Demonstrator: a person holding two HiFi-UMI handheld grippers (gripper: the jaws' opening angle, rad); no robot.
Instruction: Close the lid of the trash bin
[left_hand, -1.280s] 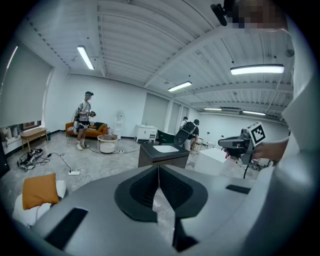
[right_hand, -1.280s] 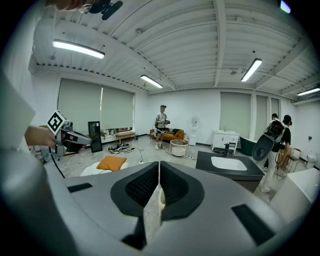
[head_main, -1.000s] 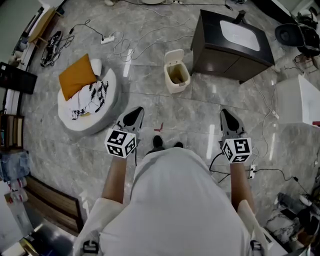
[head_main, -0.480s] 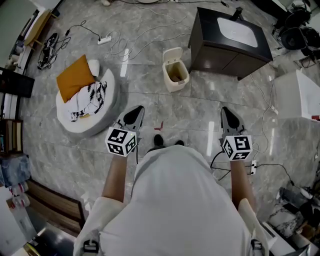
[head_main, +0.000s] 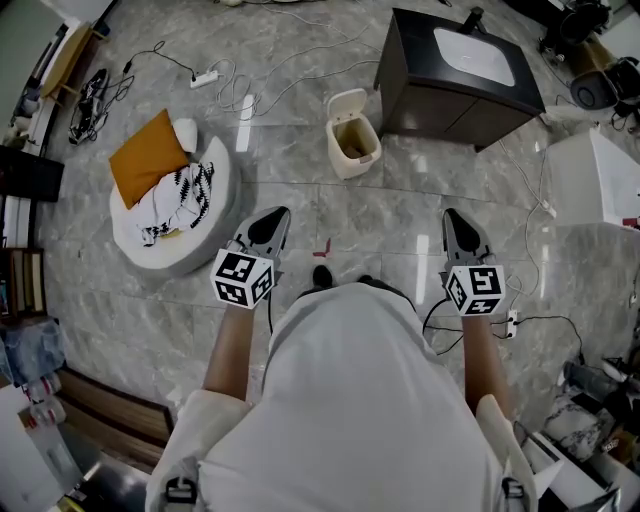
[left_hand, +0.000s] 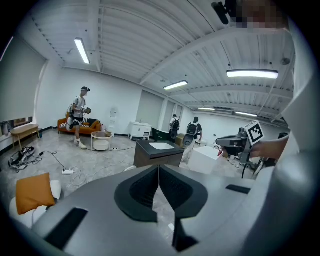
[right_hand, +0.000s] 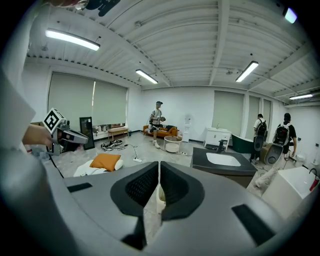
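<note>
Standing on the marble floor beside the dark cabinet, the cream trash bin gapes, lid tipped up; left tongs and right tongs are pinched together, empty.

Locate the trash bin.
Head view, top centre: the bin stands on the floor, lid up, just left of the dark cabinet.

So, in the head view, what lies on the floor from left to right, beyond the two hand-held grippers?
In order: round white floor bed bearing an orange pillow → small cream plastic trash bin, lid open → dark brown cabinet with white basin top → white box.
</note>
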